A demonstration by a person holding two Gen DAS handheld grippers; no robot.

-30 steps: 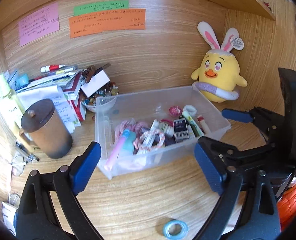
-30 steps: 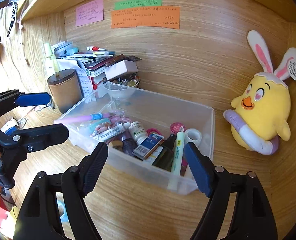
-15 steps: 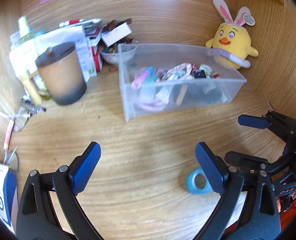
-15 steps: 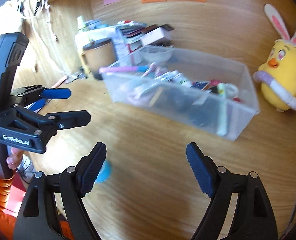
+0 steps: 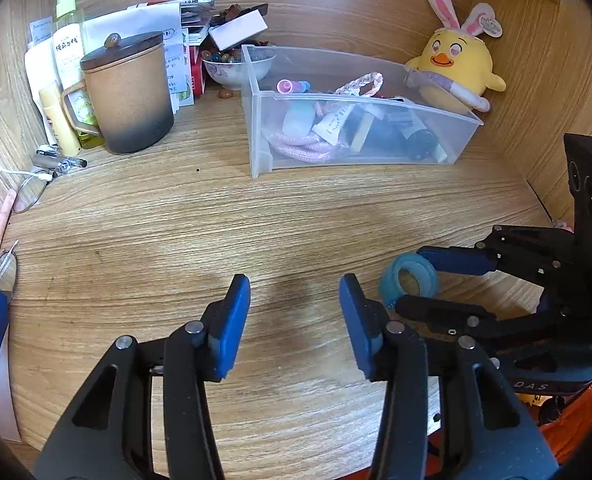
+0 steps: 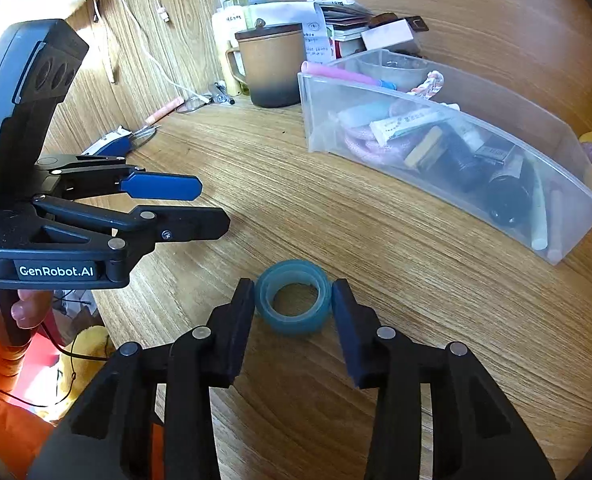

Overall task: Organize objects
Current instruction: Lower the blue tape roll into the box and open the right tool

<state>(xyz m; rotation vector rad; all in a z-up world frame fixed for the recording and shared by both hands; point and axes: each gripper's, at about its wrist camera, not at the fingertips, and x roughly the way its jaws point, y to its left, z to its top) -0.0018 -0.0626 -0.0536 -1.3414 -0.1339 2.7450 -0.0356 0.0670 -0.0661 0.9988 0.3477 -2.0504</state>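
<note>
A blue roll of tape (image 6: 293,297) lies on the wooden desk near its front edge. My right gripper (image 6: 292,312) is low over the desk, and the roll sits between its two fingers; the pads stand right at its sides and I cannot tell if they press it. In the left wrist view the tape (image 5: 408,279) shows between the right gripper's fingers (image 5: 456,261). My left gripper (image 5: 294,322) is part open and empty above bare desk, left of the tape. A clear plastic bin (image 5: 456,114) holds several small items at the back.
A brown lidded mug (image 5: 129,92), a spray bottle (image 5: 69,36), papers and a bowl of beads (image 5: 235,66) stand at the back left. A yellow plush chick (image 5: 458,68) sits at the back right. Glasses and pens (image 5: 43,176) lie by the left wall.
Both grippers pulled back from the bin and dropped toward the desk. The right gripper moved around the tape roll and narrowed on it. The left gripper narrowed too.
</note>
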